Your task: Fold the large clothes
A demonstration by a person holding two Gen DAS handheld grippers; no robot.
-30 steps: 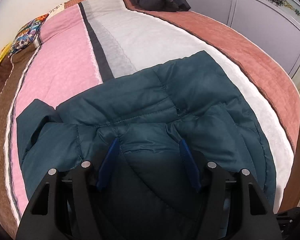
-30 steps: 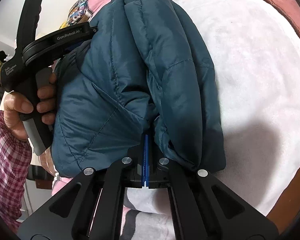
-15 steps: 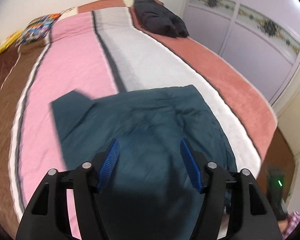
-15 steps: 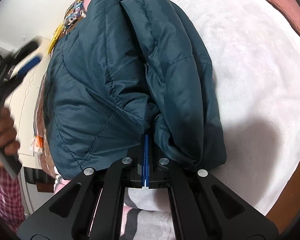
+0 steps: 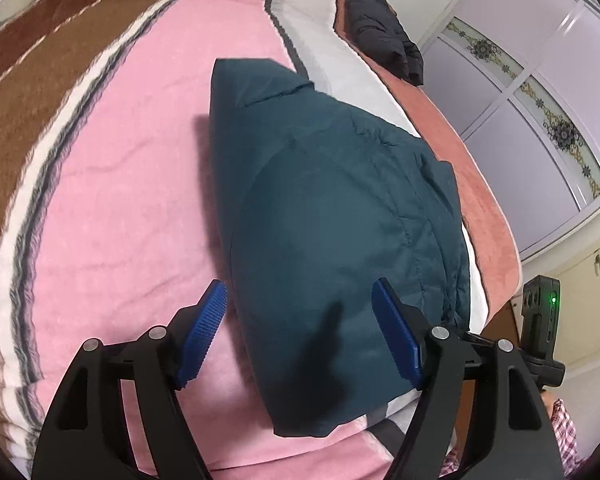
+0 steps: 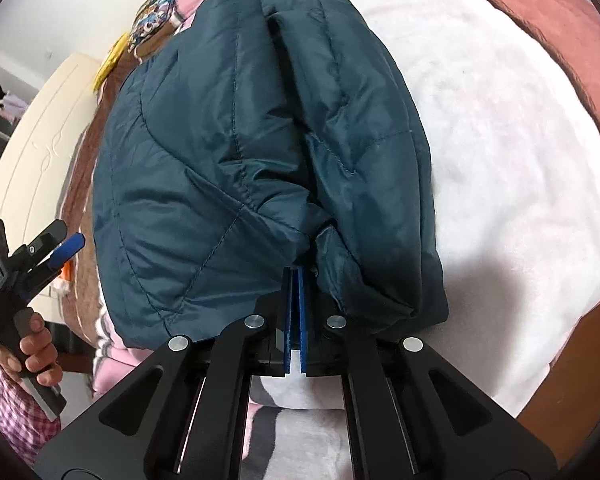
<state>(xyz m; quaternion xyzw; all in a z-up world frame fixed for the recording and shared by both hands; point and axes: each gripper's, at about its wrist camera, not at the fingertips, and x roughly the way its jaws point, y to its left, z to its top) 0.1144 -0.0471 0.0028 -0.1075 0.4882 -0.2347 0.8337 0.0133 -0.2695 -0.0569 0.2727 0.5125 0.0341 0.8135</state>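
The teal padded jacket lies folded on the bed, across its pink and white stripes. The right claw is pressed together, pinching a gathered fold at the jacket's near edge. The left claw hovers above the jacket's near end, its jaws spread and just widening, with nothing gripped. A black garment lies beyond the jacket.

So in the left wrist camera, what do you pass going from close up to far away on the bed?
Left gripper with its jaws open → teal puffer jacket → dark jacket at the far end of the striped blanket.
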